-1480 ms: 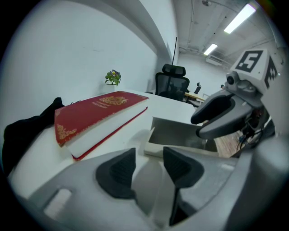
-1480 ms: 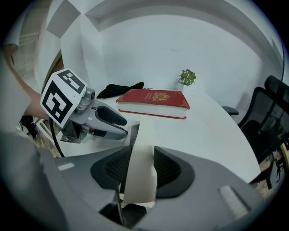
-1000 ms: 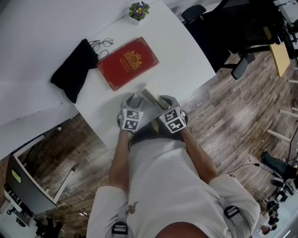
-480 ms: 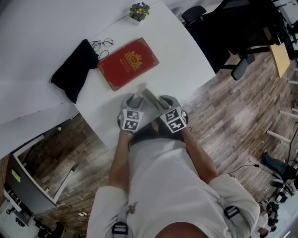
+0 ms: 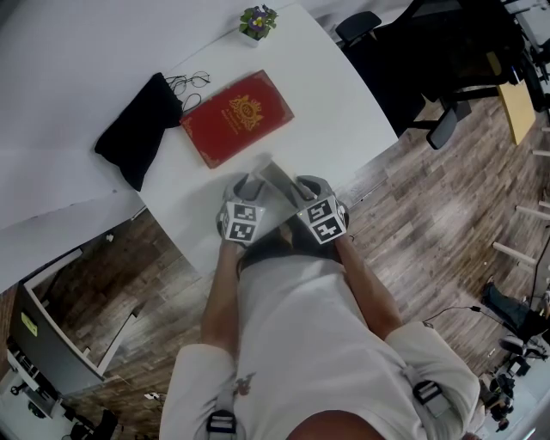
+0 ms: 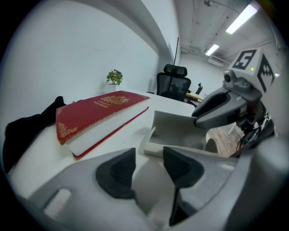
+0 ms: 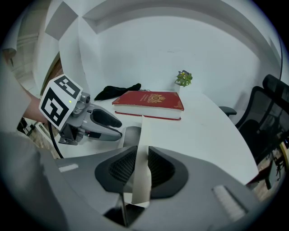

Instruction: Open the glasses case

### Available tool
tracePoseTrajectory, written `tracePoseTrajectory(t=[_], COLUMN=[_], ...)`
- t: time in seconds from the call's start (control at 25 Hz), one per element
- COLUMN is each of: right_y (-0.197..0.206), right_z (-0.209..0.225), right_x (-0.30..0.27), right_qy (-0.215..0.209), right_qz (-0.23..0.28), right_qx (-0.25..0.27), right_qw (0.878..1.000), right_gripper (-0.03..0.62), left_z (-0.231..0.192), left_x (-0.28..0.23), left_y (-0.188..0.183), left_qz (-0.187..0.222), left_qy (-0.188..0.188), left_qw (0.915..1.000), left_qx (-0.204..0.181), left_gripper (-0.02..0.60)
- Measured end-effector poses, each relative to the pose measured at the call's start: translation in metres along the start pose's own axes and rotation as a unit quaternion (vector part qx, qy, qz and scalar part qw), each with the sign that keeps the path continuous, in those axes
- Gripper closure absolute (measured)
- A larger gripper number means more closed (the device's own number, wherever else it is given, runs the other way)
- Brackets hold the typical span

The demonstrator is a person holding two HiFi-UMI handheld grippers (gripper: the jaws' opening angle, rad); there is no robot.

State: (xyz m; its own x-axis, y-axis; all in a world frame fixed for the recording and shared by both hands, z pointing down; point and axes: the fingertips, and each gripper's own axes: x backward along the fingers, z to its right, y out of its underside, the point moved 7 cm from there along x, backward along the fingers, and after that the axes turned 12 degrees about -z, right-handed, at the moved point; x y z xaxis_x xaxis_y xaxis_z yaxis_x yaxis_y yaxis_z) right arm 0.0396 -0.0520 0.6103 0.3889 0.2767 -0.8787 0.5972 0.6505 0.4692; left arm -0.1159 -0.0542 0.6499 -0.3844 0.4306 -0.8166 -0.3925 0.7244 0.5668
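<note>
A pale grey glasses case (image 5: 273, 175) lies near the table's front edge, its lid raised. In the left gripper view the case (image 6: 180, 128) shows its hollow inside, and my left gripper (image 6: 148, 155) is shut on its rounded near end. My right gripper (image 7: 142, 155) has just been closing, and its pads now press on the upright lid flap (image 7: 143, 131) between them. In the head view the left gripper (image 5: 249, 183) and the right gripper (image 5: 296, 186) sit close together on either side of the case.
A red book (image 5: 236, 116) lies just beyond the case. A black pouch (image 5: 137, 129) and a pair of glasses (image 5: 187, 82) are at the far left, a small potted plant (image 5: 256, 19) at the back. Black office chairs (image 5: 430, 60) stand right of the white table (image 5: 344, 112).
</note>
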Motion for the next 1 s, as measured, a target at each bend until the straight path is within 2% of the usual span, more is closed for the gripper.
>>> tracePoseTrajectory(t=[0.72,0.88,1.0], right_y=[0.001,0.000,0.000], right_z=[0.011,0.013,0.014], right_x=[0.001,0.000,0.001], right_qy=[-0.005,-0.006,-0.006], right_qz=[0.003,0.002,0.001], right_qx=[-0.011,-0.014,-0.015], right_qw=[1.000,1.000,1.000], right_gripper=[0.542,0.545,0.548], left_z=[0.001,0.000,0.001], left_x=[-0.001,-0.001,-0.002], left_y=[0.000,0.002,0.002], left_qz=[0.009,-0.004,0.001], left_qy=[-0.002,-0.003,-0.002], left_qw=[1.0000,1.0000,1.0000], left_qx=[-0.001,0.004,0.002], left_gripper=[0.390,0.390,0.390])
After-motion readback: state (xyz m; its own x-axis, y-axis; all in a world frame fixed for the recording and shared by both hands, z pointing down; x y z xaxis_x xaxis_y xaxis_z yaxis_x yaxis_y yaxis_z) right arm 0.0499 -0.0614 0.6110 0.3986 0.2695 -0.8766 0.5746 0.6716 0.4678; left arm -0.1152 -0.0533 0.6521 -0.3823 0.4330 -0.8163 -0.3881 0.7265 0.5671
